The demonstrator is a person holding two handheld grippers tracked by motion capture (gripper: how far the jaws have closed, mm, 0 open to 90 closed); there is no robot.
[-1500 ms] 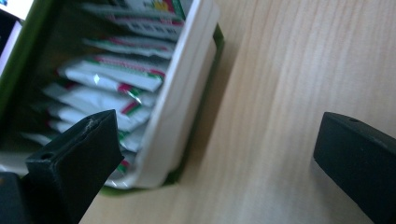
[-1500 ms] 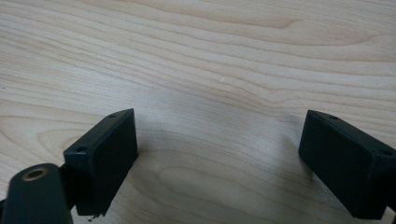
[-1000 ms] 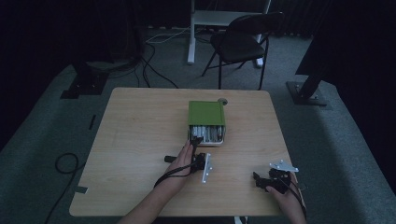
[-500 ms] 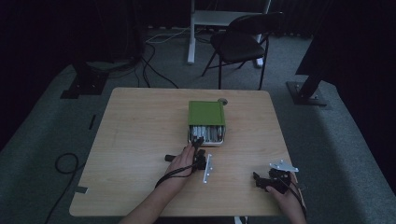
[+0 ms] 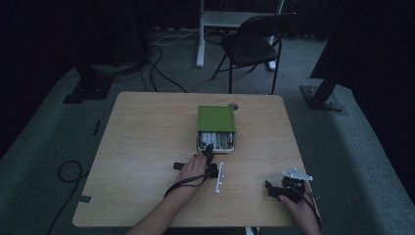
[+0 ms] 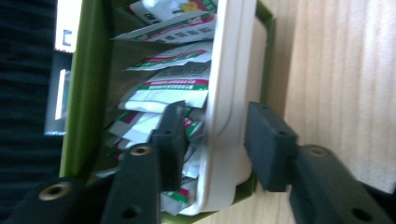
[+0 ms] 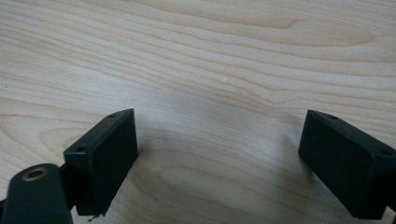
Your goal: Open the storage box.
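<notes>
A green box lies in the middle of the wooden table, its open end toward me. A white tray full of printed paper packets sits in it. My left gripper is at that open end. In the left gripper view its jaws straddle the white tray's front wall, one among the packets and one outside. They have just been closing and now pinch the wall. My right gripper rests near the table's front right; its jaws stand wide open over bare wood.
A small round object lies just behind the green box. A dark folding chair and a white stand's legs are on the floor beyond the table. Cables run over the floor at the left.
</notes>
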